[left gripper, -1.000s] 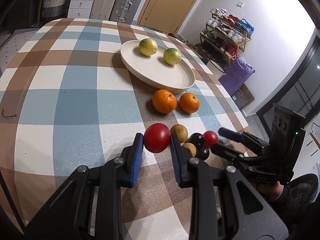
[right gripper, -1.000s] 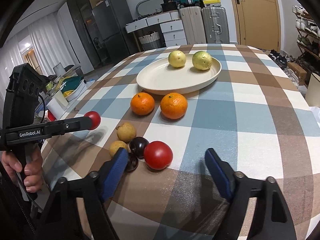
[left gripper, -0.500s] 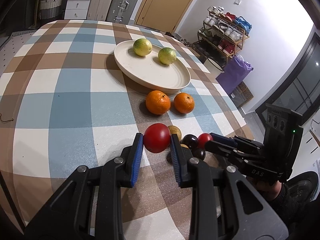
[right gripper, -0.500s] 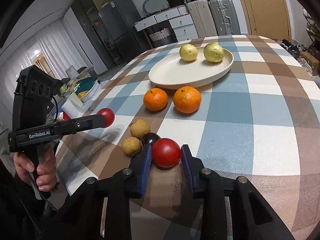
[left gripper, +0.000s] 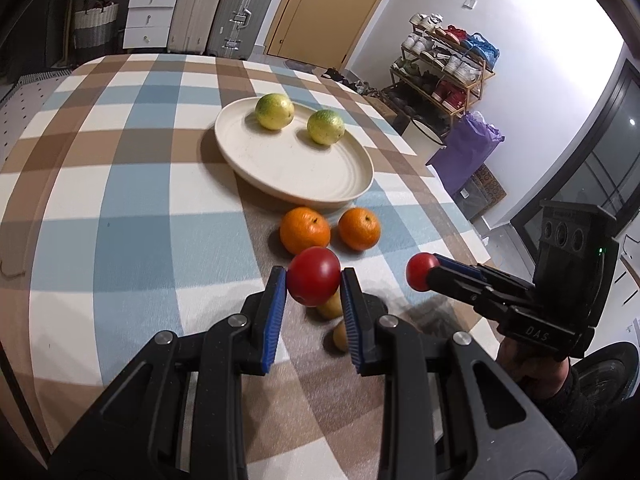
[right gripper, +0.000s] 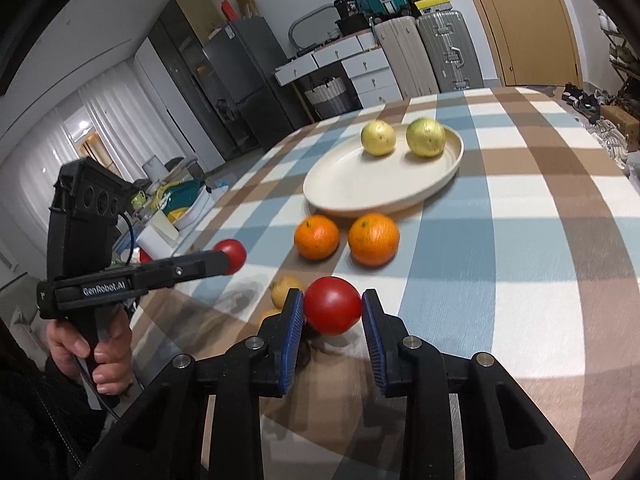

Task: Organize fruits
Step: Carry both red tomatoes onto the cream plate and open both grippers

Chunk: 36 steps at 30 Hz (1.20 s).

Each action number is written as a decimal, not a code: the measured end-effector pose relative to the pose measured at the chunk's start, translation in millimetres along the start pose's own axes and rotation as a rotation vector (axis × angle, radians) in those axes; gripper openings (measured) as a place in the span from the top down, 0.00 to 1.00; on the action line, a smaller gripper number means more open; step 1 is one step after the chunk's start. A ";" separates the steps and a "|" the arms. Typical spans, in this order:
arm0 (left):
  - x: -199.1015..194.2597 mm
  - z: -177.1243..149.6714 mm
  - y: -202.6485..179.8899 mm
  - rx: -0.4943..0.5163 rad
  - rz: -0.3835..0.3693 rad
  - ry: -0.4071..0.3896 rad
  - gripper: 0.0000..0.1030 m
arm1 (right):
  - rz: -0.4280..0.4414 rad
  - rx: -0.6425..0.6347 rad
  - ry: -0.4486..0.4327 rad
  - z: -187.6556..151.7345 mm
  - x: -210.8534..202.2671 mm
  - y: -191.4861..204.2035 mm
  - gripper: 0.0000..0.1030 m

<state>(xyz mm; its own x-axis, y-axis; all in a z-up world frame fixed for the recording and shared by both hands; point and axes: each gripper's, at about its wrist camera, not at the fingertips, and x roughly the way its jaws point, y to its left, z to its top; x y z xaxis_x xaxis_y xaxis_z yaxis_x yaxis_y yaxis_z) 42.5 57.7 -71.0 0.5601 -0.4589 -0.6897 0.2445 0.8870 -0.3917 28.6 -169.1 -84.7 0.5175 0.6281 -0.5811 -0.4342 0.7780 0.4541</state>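
Observation:
My left gripper (left gripper: 313,280) is shut on a red tomato (left gripper: 314,275) and holds it above the checked tablecloth. My right gripper (right gripper: 332,306) is shut on a second red tomato (right gripper: 333,305), also lifted. Each gripper shows in the other's view, the right one (left gripper: 418,272) and the left one (right gripper: 234,256). A cream plate (left gripper: 294,164) holds two yellow-green citrus fruits (left gripper: 274,106) (left gripper: 325,127). Two oranges (left gripper: 305,230) (left gripper: 359,228) lie just in front of the plate. Two small yellow-brown fruits (left gripper: 332,306) (left gripper: 340,336) lie below my left gripper.
The table's right edge (left gripper: 452,216) drops off toward a shoe rack (left gripper: 444,68) and a purple bag (left gripper: 468,148). Suitcases (left gripper: 224,12) and drawers stand beyond the far edge. A dark fruit (right gripper: 306,350) lies partly hidden under my right fingers.
My right gripper closed on the second tomato and lifted it off the table. Both grippers rose with their tomatoes and moved toward the plate.

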 end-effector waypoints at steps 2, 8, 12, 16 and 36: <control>2.8 7.0 -1.6 0.010 -0.002 0.001 0.76 | 0.002 -0.003 -0.006 7.2 0.5 -1.5 0.71; 13.6 34.5 -4.9 0.018 -0.017 -0.006 0.76 | 0.019 0.007 0.001 28.4 7.6 -9.5 0.71; 26.4 60.0 -1.0 0.009 -0.016 -0.011 0.76 | 0.033 0.014 -0.010 46.0 12.5 -14.6 0.71; 40.2 83.7 5.1 -0.001 -0.014 -0.015 0.76 | 0.040 0.011 -0.008 66.3 22.9 -19.5 0.71; 120.9 170.1 54.9 -0.046 0.077 0.036 0.76 | 0.011 0.018 0.065 148.6 107.7 -50.8 0.71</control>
<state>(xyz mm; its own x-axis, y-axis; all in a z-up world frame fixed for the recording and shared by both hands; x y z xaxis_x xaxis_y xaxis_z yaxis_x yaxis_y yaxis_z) 258.4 59.5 -72.4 0.5472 -0.3914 -0.7399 0.1642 0.9170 -0.3636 215.9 -138.4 -70.0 0.4632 0.6347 -0.6185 -0.4259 0.7715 0.4727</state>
